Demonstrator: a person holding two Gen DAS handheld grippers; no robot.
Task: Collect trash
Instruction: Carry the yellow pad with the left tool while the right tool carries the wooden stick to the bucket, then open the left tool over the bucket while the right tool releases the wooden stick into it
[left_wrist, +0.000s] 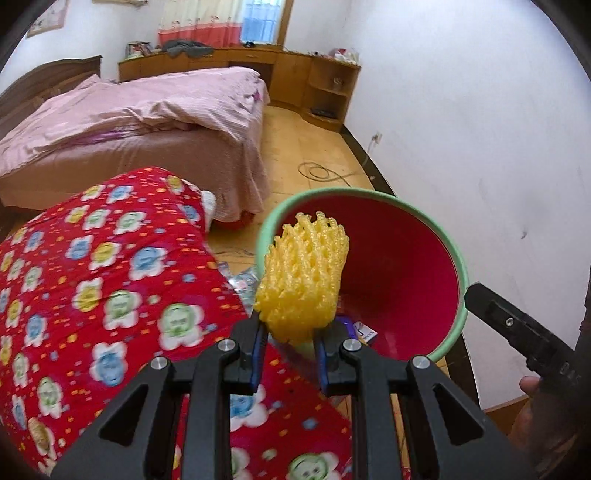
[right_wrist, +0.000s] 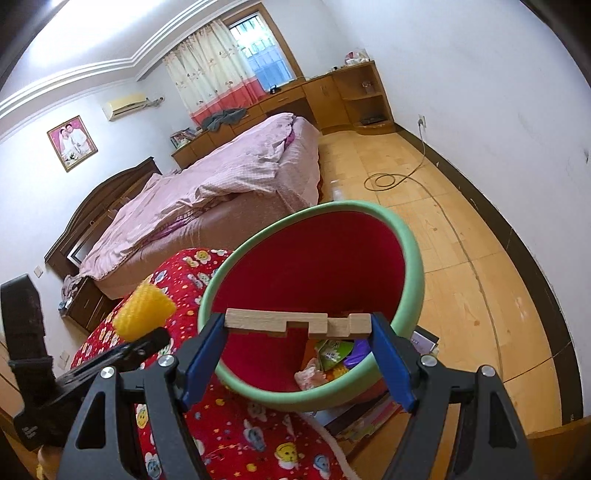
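Right wrist view: wooden block (right_wrist: 298, 324) lies crosswise between the tongs (right_wrist: 298, 354).

The wooden floor (right_wrist: 461, 236) carries a green-rimmed red bin (right_wrist: 410, 236) (wrappers inside) beside a red quilt (left_wrist: 110, 277)

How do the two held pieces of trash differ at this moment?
The yellow foam net is soft, meshed and bulging, pinched in the narrowly set left gripper. The wooden piece is rigid, flat and notched, spanning the wide-set right gripper. Both are near the red bin.
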